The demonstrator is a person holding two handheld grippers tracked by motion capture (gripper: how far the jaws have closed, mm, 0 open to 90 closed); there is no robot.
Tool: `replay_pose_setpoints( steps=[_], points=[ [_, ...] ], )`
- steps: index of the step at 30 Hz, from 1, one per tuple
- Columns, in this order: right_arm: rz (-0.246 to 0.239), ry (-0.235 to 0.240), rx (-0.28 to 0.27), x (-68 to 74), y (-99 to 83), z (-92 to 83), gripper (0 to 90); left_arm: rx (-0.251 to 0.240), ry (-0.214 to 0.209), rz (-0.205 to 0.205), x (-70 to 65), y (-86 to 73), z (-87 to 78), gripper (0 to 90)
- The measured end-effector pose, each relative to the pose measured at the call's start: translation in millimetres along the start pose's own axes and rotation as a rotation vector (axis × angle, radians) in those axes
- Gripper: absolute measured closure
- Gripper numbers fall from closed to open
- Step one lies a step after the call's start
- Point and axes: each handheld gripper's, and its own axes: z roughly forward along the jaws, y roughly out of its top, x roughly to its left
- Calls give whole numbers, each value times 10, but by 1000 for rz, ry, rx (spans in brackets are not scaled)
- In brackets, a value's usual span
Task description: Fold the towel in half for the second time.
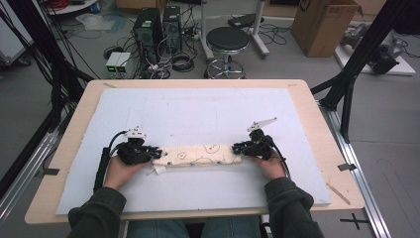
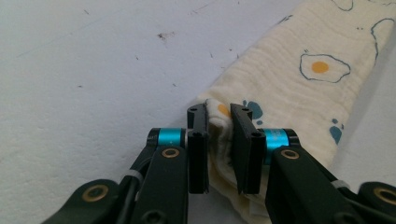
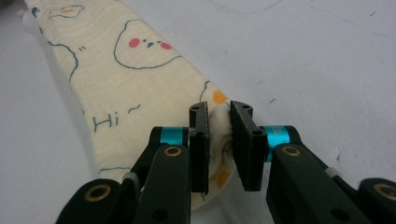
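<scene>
A cream cloth [image 1: 198, 155] printed with fried eggs and small faces lies folded into a long narrow strip across the near middle of the white foam board [image 1: 198, 109]. My left gripper [image 1: 148, 151] is shut on the strip's left end. In the left gripper view that gripper [image 2: 219, 119] pinches a bunched fold of the cloth [image 2: 299, 70] between its jaws. My right gripper [image 1: 240, 147] is shut on the strip's right end. In the right gripper view that gripper [image 3: 218, 114] squeezes the cloth [image 3: 130, 79] at its corner. A hand holds each gripper.
The foam board covers a wooden table [image 1: 317, 119]. Beyond the table stand a black stool [image 1: 227, 42], two computer towers [image 1: 156, 27] and a cardboard box [image 1: 324, 25] on the floor. Black frame posts [image 1: 364, 44] rise at the right and left.
</scene>
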Motion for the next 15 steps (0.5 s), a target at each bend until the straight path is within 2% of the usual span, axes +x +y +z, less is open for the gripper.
replay_pose_setpoints(
  steps=[5,7,12,15],
  points=[
    [-10,-10,-7,26,9,-21,788,-12,12,5,-19,12,-14,793],
    [-30,-17,-9,38,19,-31,791,-20,17,8,-26,21,-23,796],
    [-31,-24,-12,43,38,-81,795,-58,31,-11,-25,54,-63,800],
    [-44,-31,-19,55,80,-106,796,-68,41,-9,-31,79,-69,800]
  ],
)
